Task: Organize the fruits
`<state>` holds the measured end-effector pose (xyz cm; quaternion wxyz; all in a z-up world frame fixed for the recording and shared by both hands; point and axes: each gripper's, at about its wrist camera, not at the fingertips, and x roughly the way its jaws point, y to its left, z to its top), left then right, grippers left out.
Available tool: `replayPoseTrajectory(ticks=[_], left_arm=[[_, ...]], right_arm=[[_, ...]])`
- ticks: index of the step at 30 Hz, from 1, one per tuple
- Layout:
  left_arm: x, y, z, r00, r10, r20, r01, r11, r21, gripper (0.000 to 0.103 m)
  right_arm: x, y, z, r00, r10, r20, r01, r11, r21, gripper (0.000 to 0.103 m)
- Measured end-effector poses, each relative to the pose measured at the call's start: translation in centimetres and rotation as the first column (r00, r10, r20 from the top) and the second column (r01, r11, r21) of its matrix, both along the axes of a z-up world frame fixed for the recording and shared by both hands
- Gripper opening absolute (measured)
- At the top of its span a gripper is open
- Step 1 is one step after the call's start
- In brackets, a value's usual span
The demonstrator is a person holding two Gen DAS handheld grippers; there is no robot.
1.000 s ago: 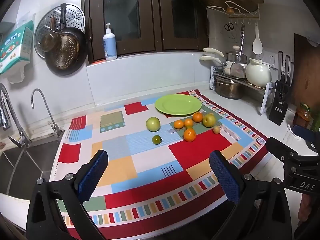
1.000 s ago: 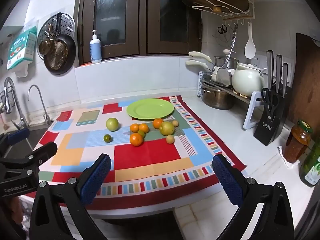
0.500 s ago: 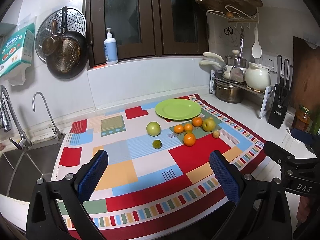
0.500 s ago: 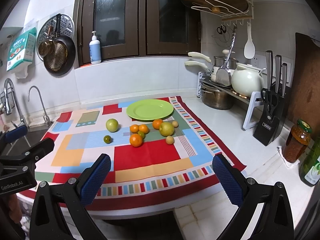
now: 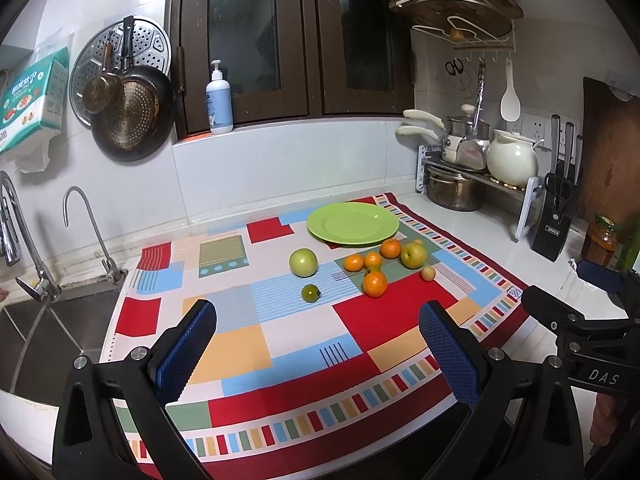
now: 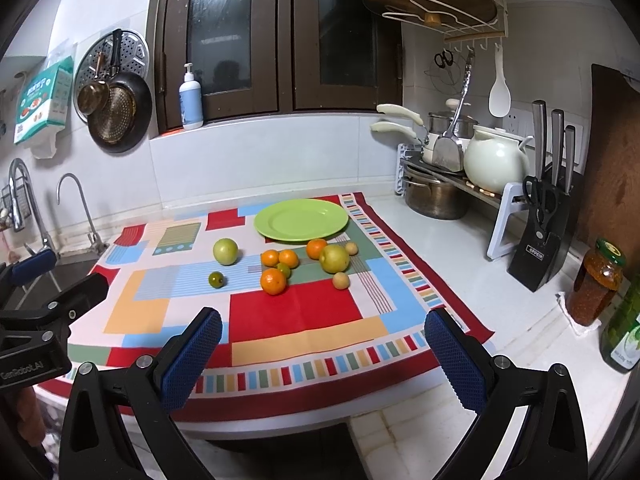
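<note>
An empty green plate (image 5: 353,223) (image 6: 301,219) lies at the far side of a patchwork cloth (image 5: 240,344) (image 6: 300,316). In front of it lie several oranges (image 5: 375,283) (image 6: 273,281), a green apple (image 5: 303,262) (image 6: 225,251), a yellow-green apple (image 5: 413,255) (image 6: 334,259), a small dark green fruit (image 5: 310,292) (image 6: 216,279) and a small pale fruit (image 5: 428,273) (image 6: 341,280). My left gripper (image 5: 316,344) is open, well short of the fruit. My right gripper (image 6: 322,348) is open too, near the counter's front edge.
A sink with taps (image 5: 36,264) is on the left. A rack with pots and a white kettle (image 6: 494,166), a knife block (image 6: 540,248), a jar (image 6: 600,286) and a green bottle (image 6: 624,340) stand on the right. Pans (image 5: 128,120) hang on the wall.
Both views have drifted slightly; the fruit and plate lie where they were. Both grippers stay open.
</note>
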<state>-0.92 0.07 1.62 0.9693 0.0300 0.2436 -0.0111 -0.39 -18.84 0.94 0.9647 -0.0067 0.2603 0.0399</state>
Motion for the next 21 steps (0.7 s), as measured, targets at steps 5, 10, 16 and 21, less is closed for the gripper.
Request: replayPoseTrajectory(ticks=[5,10,16,21], left_arm=[[0.02,-0.10,-0.02,1.000,0.001,0.000,-0.001,1.000,0.002,0.103],[-0.01,-0.08,0.01,1.000,0.000,0.000,0.000,1.000,-0.001,0.103],[0.00,-0.08,0.02,1.000,-0.001,0.002,0.001,1.000,0.000,0.103],[0.12,-0.17,0.14,1.000,-0.003,0.001,0.003,1.000,0.000,0.103]], right_arm=[[0.02,-0.01,0.06,1.000,0.001,0.001,-0.001,1.000,0.000,0.102],[0.02,-0.01,0.07,1.000,0.002,0.000,-0.002,1.000,0.000,0.102],[0.15,-0.09,0.25,1.000,0.002,0.004,-0.002,1.000,0.001,0.102],[0.20,-0.21,0.29,1.000,0.004,0.007,-0.004,1.000,0.004,0.102]])
